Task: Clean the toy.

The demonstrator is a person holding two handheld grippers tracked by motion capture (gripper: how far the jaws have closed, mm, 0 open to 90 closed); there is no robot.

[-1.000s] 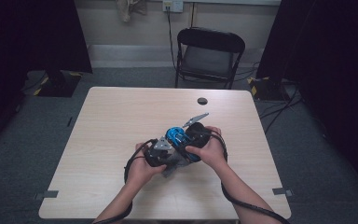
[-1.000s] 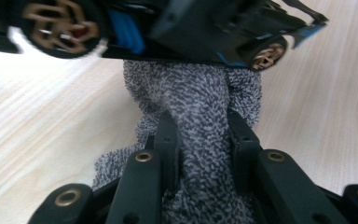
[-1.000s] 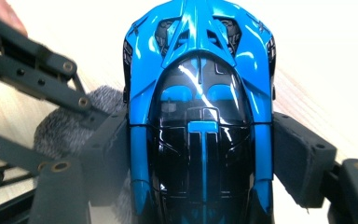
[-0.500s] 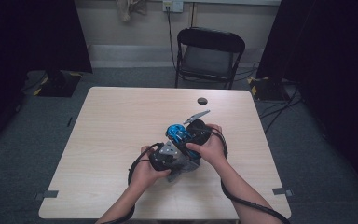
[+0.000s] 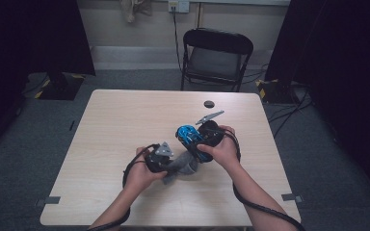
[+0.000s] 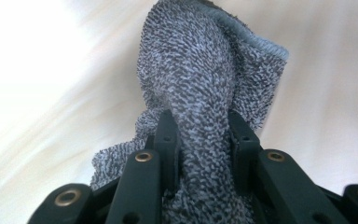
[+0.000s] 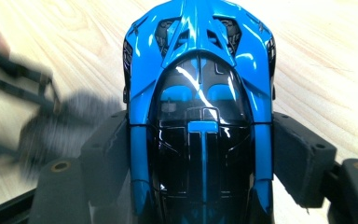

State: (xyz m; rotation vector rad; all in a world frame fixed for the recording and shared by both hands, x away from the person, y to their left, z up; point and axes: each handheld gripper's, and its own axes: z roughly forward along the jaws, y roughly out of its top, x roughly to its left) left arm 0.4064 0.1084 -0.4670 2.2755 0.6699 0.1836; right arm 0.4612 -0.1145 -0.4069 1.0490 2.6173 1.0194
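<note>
From the high view I see my left gripper and my right gripper close together over the near middle of the table; the left one holds a grey cloth that hangs down just beside the blue toy car carried by the right one. Farther on the table lies a small black disc, well apart from my hands, and behind the table stands a black folding chair; neither of them is in my way. In the left gripper view my two fingers pinch a thick fold of the cloth, which stands up between them above the pale tabletop, and the fold looks firmly caught. In the right gripper view my fingers press on both sides of the car, its shiny roof towards the camera, and the left gripper with the cloth appears blurred at the left. I judge the step is wiping the car. To do it well I should keep the car steady, bring the free part of the cloth onto the body and rub with soft strokes, not with the hard fingers. The only obstacles, I think, are my own cables and the jaws covering the car's sides.
</note>
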